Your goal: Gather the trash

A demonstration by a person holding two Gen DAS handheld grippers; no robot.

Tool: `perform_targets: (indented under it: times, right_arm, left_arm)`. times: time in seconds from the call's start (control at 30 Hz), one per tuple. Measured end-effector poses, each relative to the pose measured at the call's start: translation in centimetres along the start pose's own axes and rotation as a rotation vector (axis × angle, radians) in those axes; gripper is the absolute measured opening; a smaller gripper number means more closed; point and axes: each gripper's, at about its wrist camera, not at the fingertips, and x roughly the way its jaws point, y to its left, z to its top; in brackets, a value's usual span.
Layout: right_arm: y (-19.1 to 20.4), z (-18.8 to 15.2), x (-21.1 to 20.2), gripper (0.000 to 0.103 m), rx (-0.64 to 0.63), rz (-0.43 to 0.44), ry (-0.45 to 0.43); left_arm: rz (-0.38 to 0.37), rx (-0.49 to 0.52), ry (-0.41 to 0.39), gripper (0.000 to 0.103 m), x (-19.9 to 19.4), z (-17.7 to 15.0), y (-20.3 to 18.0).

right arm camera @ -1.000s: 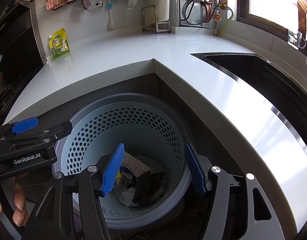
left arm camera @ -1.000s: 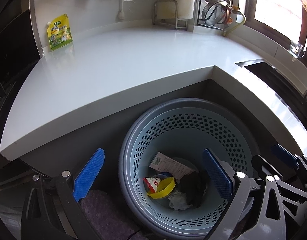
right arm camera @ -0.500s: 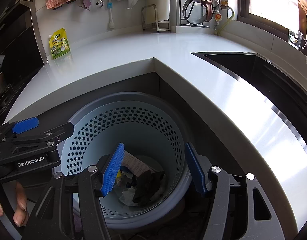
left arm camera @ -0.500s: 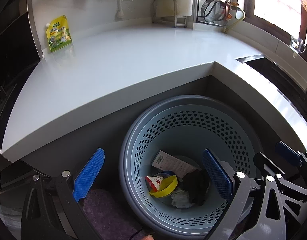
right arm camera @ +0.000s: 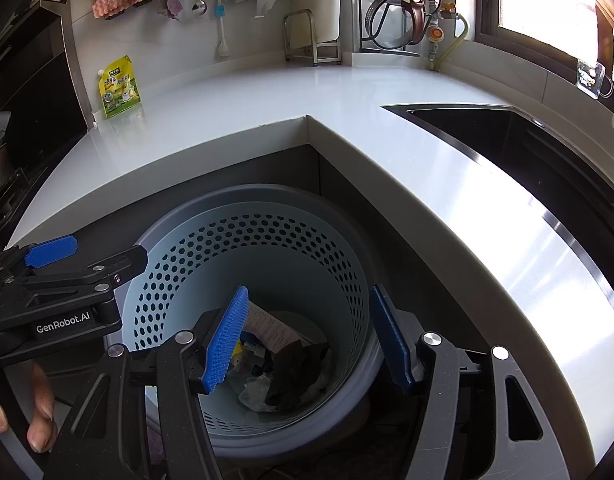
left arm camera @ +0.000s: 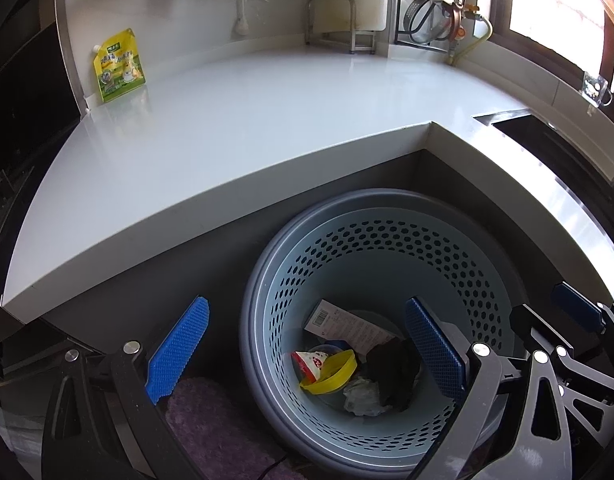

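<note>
A pale blue perforated waste basket (left arm camera: 371,240) (right arm camera: 267,236) stands on the floor in the corner under the white counter. At its bottom lie a printed paper (left arm camera: 347,326), a yellow lid (left arm camera: 331,372) with a red-and-white wrapper, crumpled white paper (left arm camera: 361,396) and a black rag (left arm camera: 395,372) (right arm camera: 295,376). My left gripper (left arm camera: 303,344) hangs open above the basket's left rim, nothing between its blue pads. My right gripper (right arm camera: 307,336) is open over the basket too, empty. The left gripper's body (right arm camera: 59,280) shows at the left of the right wrist view.
The white L-shaped counter (left arm camera: 247,120) wraps behind the basket, with a yellow-green pouch (left arm camera: 119,66) against the back wall. A dark sink (right arm camera: 507,140) is set into the right run. A purple mat (left arm camera: 211,432) lies on the floor. A person's fingers (right arm camera: 39,408) hold the left gripper.
</note>
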Motion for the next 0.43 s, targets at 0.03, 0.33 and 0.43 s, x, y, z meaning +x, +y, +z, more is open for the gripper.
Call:
perform_targets:
  times: [0.03,0.33,0.43]
  right_arm:
    - [0.0,0.0,0.0,0.06,0.0,0.0,0.0]
    - [0.09,0.06,-0.06,0.06,-0.001,-0.002,0.002]
    - [0.09,0.07,-0.07,0.06,-0.001,-0.001,0.0]
  left_arm:
    - [0.0,-0.002,-0.001,0.097,0.02,-0.01,0.02]
    - [-0.002,0.002,0.008,0.097,0.2,-0.04,-0.06]
    - [0.002,0.008,0.008,0.097,0.27,-0.04,-0.2]
